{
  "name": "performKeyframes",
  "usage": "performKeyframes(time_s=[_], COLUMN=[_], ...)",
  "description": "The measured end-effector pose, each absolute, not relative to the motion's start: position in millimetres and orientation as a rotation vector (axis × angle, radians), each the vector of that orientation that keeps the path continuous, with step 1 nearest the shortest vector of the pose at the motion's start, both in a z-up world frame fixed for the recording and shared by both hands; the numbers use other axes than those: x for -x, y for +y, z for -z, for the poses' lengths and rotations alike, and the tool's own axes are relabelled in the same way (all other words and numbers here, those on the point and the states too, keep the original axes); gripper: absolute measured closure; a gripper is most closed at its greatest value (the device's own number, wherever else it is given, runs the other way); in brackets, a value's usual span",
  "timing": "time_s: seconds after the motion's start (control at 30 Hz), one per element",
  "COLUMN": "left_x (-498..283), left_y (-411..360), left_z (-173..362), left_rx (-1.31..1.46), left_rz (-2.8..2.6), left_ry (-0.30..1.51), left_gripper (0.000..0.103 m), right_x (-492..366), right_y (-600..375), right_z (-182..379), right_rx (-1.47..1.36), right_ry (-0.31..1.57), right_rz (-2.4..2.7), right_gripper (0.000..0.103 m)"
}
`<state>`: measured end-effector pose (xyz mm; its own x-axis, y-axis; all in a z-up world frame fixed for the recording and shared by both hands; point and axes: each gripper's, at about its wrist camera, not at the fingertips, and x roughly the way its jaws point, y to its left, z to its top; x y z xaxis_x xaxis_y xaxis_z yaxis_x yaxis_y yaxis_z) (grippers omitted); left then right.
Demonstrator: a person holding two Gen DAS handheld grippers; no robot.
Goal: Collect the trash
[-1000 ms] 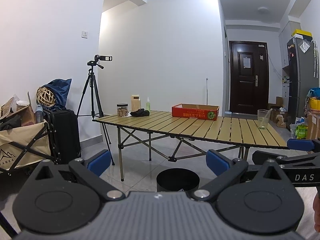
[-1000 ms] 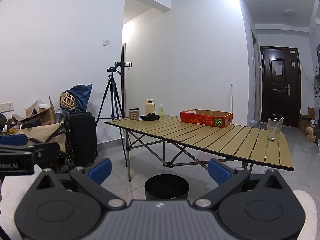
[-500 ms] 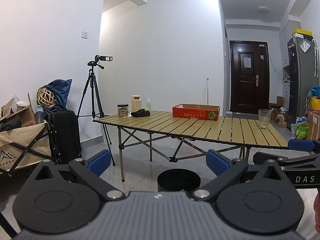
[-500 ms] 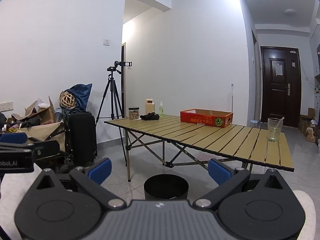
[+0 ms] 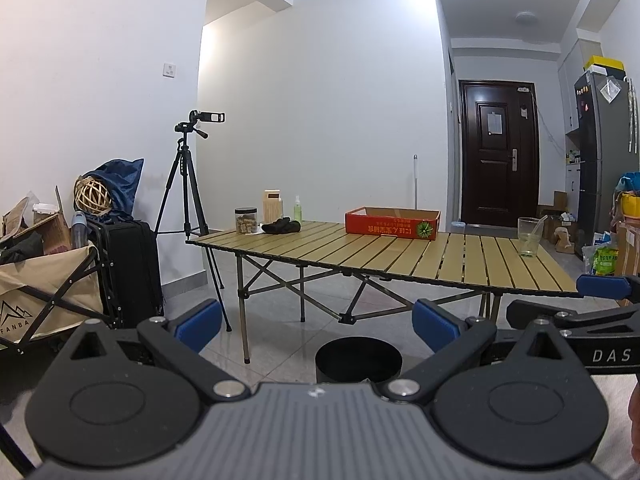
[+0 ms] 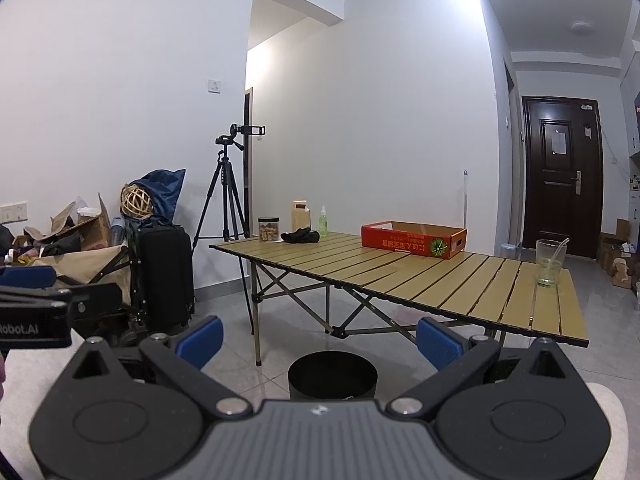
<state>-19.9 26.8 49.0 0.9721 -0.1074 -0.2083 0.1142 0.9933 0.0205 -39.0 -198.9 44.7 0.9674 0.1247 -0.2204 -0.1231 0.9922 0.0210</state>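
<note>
A black round bin [image 5: 358, 360] [image 6: 333, 374] stands on the tiled floor in front of a slatted folding table [image 5: 460, 264] [image 6: 472, 292]. On the table lie a red cardboard tray [image 5: 393, 223] [image 6: 414, 239], a clear plastic cup with a straw [image 5: 530, 237] [image 6: 551, 263], a dark crumpled item [image 5: 282, 226] [image 6: 301, 236], a jar [image 5: 245, 220], a beige box and a green spray bottle. My left gripper [image 5: 316, 322] is open and holds nothing, well short of the table. My right gripper [image 6: 318, 338] is open too, level with it.
A camera on a tripod [image 5: 188, 184] stands left of the table. A black suitcase [image 5: 130, 272], a folding wagon [image 5: 44, 292] and piled boxes crowd the left wall. A dark door [image 5: 496, 156] and a fridge [image 5: 600, 160] are at the far right.
Both views have drifted very slightly; the bin and table sit a touch lower and nearer. Both grippers stay open.
</note>
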Motion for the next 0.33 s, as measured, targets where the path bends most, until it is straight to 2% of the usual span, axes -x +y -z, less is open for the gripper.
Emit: performKeyframes(time_s=[0.33], left_x=[17.0], left_y=[30.4], left_z=[-49.5], left_rx=[-0.033], left_rz=[0.099], left_ry=[0.186], left_gripper=[0.0], right_x=[36.4], right_y=[-197.2], right_z=[-44.6], right_rx=[0.008], right_ry=[0.225], right_rz=[-0.125], right_gripper=[0.0])
